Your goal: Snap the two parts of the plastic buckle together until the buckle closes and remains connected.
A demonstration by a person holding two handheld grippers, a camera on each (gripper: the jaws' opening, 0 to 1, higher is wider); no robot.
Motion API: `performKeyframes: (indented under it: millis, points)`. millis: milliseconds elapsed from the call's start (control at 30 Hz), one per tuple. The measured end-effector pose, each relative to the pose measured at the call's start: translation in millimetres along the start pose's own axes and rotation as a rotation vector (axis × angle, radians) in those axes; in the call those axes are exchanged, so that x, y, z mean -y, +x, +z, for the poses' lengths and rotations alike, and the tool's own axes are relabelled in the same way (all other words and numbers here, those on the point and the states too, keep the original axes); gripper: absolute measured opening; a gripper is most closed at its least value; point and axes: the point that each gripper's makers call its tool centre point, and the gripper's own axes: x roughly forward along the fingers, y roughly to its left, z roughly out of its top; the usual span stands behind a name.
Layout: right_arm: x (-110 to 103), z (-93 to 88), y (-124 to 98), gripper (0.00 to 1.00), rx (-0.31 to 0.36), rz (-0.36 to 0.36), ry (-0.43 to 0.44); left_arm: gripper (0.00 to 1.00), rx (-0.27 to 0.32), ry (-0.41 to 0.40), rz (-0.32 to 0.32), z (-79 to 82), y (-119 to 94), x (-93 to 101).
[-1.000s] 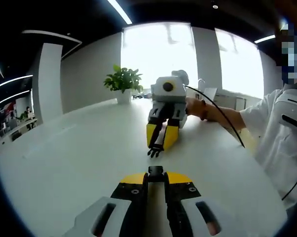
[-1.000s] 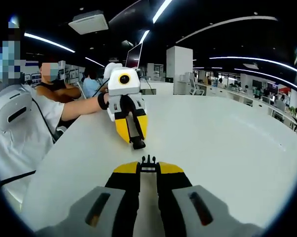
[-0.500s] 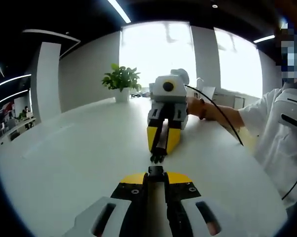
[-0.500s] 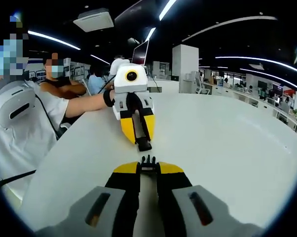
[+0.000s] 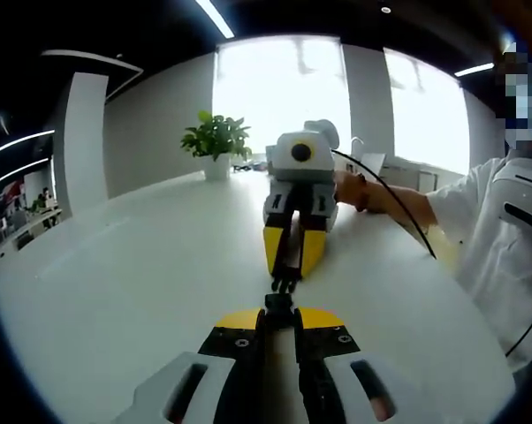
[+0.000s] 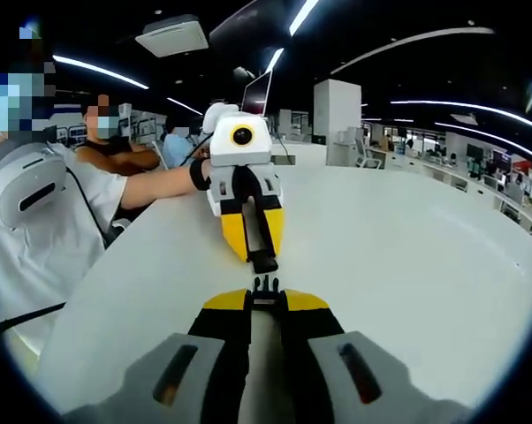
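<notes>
White table [image 5: 116,291] spreads wide beneath both grippers, smooth and glossy, with a person in a white shirt [image 5: 505,247] seated at its edge. A potted plant [image 5: 216,146] stands on the far side of the table in the left gripper view, before a bright window.

In the left gripper view, the left gripper [image 5: 279,318] rises from the bottom with its yellow-tipped jaws pressed close on the socket half of the buckle [image 5: 278,305], a small black piece poking out past the tips. Facing it, the right gripper [image 5: 285,278] points back toward the camera, pinching the pronged half of the buckle [image 5: 284,283]. The two black pieces now sit tip to tip, just touching or nearly so; a second ago a clear strip of table lay between them, and half a second ago a narrower one.

The right gripper view shows the same meeting from the other side. The right gripper [image 6: 265,299] clamps the pronged half [image 6: 264,286], its small teeth sticking up. The left gripper [image 6: 263,256] has drawn closer than before and looks larger, with the socket half [image 6: 264,262] almost against the prongs. Whether the halves have clicked together cannot be told. Both halves hang just above the table.
</notes>
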Motion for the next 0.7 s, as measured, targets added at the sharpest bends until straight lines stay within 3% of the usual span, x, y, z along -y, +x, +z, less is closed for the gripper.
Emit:
performKeyframes:
  millis: [700]
  points:
    - [0.6, 2.3, 2.8, 0.12, 0.011, 0.016, -0.016, 0.13, 0.003, 0.004, 0.000, -0.5, -1.7, -0.3]
